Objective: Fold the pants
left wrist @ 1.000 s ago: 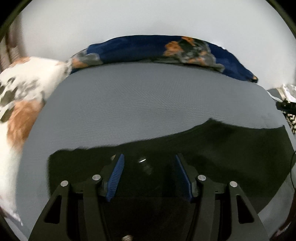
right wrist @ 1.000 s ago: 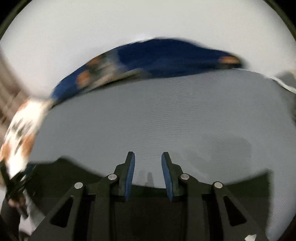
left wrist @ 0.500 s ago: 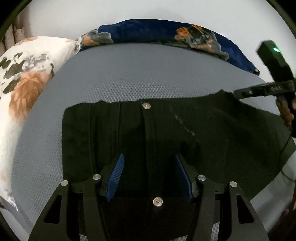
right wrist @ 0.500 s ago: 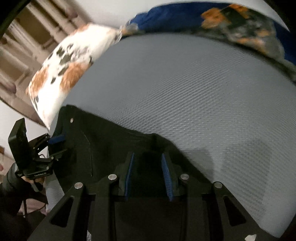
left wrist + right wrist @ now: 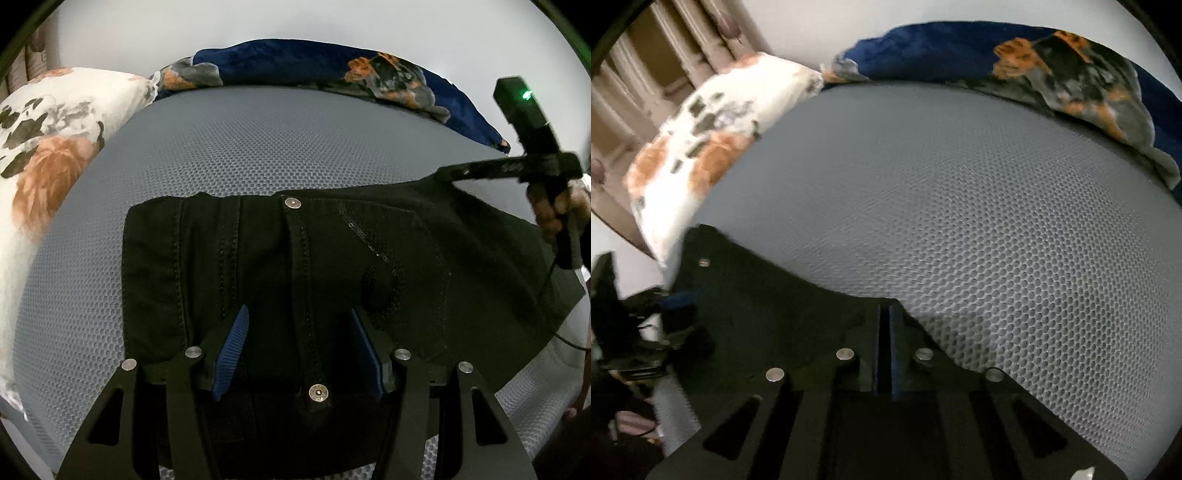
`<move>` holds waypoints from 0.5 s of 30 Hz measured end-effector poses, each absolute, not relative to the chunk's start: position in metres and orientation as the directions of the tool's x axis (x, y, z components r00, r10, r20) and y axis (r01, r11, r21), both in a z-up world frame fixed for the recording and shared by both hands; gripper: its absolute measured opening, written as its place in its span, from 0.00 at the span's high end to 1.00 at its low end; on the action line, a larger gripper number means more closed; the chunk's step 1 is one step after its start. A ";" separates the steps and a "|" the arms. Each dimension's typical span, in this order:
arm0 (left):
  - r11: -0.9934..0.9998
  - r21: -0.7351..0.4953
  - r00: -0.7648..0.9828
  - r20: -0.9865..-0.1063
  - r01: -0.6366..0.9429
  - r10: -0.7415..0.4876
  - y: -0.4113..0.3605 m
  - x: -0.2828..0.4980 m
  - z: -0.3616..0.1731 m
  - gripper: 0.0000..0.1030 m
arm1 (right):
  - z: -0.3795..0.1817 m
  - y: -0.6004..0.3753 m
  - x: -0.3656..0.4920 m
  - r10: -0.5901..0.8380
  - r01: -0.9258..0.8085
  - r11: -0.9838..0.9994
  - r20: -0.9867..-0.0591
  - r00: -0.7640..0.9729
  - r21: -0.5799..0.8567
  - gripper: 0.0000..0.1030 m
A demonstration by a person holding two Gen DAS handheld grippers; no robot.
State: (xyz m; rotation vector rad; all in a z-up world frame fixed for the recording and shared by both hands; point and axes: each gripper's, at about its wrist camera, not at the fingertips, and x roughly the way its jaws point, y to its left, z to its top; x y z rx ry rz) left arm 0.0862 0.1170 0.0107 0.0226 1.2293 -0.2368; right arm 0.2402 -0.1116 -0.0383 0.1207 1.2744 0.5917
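Note:
Black pants (image 5: 332, 258) lie on a grey mesh bed surface (image 5: 258, 147), waistband button toward the far side. My left gripper (image 5: 301, 336) is open, its blue pads hovering over the fly, nothing between them. My right gripper (image 5: 884, 325) is shut on the pants' waistband corner (image 5: 798, 314). It also shows in the left wrist view (image 5: 447, 173), lifting that corner at the right. The left gripper (image 5: 676, 299) appears blurred at the left edge of the right wrist view.
A white floral pillow (image 5: 44, 155) lies at the left. A navy floral blanket (image 5: 332, 66) runs along the far edge by the wall. Curtains (image 5: 665, 55) hang at the far left. The bed's near edge is just below the pants.
The right gripper has closed on the waistband corner. The pants have spread out flatter over the bed, and the left gripper has stayed open above them.

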 end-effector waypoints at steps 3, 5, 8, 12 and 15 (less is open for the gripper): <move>0.975 -0.115 0.313 -0.934 0.193 -0.172 0.118 0.087 0.011 0.45 | -0.042 -0.111 0.239 0.465 -0.342 0.855 -0.867 0.176 0.389 0.98; 0.975 -0.107 0.315 -0.934 0.196 -0.166 0.117 0.086 0.010 0.45 | -0.043 -0.107 0.239 0.453 -0.342 0.861 -0.874 0.178 0.377 0.97; 0.974 -0.086 0.307 -0.940 0.209 -0.149 0.112 0.088 0.013 0.44 | -0.035 -0.101 0.237 0.435 -0.348 0.868 -0.881 0.187 0.355 0.85; 0.947 -0.159 0.283 -0.929 0.278 -0.239 0.096 0.087 0.032 0.44 | -0.005 -0.123 0.223 0.460 -0.295 0.875 -0.850 0.257 0.384 0.74; 0.917 -0.185 0.325 -0.895 0.352 -0.305 0.073 0.091 0.052 0.43 | 0.012 -0.149 0.206 0.431 -0.244 0.898 -0.846 0.313 0.367 0.74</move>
